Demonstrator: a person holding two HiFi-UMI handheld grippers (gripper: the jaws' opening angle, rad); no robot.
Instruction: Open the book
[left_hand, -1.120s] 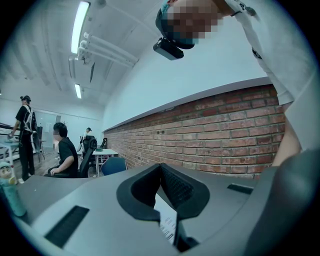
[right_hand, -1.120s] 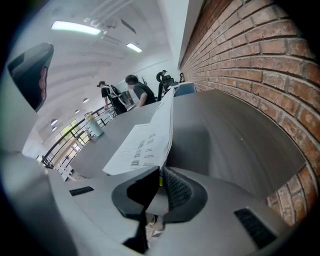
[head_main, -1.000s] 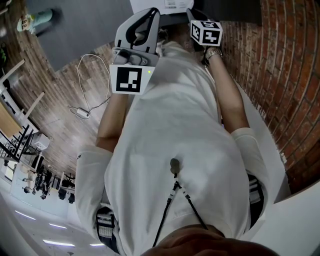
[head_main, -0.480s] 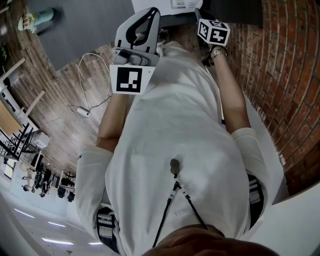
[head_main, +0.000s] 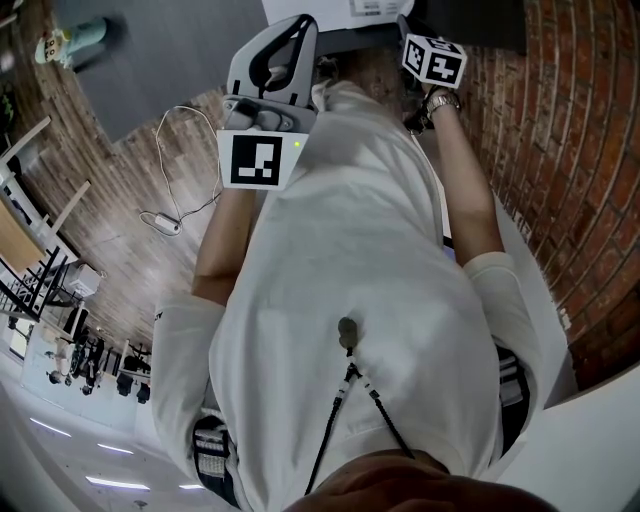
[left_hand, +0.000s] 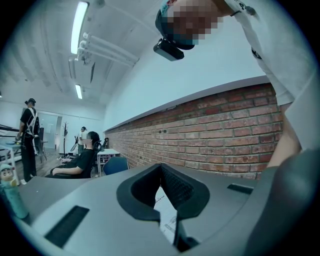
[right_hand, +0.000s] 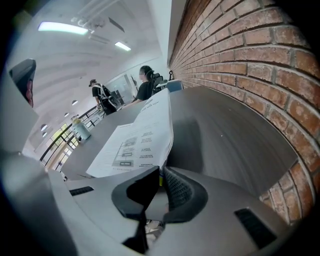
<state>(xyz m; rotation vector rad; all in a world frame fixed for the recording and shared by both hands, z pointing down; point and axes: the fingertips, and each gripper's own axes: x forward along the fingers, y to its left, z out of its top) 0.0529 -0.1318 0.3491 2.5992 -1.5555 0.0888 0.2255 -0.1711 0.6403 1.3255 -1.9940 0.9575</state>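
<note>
Jaws of the left gripper (left_hand: 160, 169) were pressed together on some white printed paper of the book (head_main: 345, 8). The right gripper (right_hand: 161, 174) pinched the edge of one page (right_hand: 135, 132), and that page curved up off the grey table (right_hand: 225, 130). The book lay on the table in front of the person (head_main: 350, 260), near a brick wall (right_hand: 240, 60).

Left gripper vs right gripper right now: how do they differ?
Left gripper points roughly level at the brick wall; right gripper tilts down over the table. Right gripper pinches a lifted printed page; left gripper's tips meet with paper only glimpsed behind them. Shared: both jaw pairs are closed.
</note>
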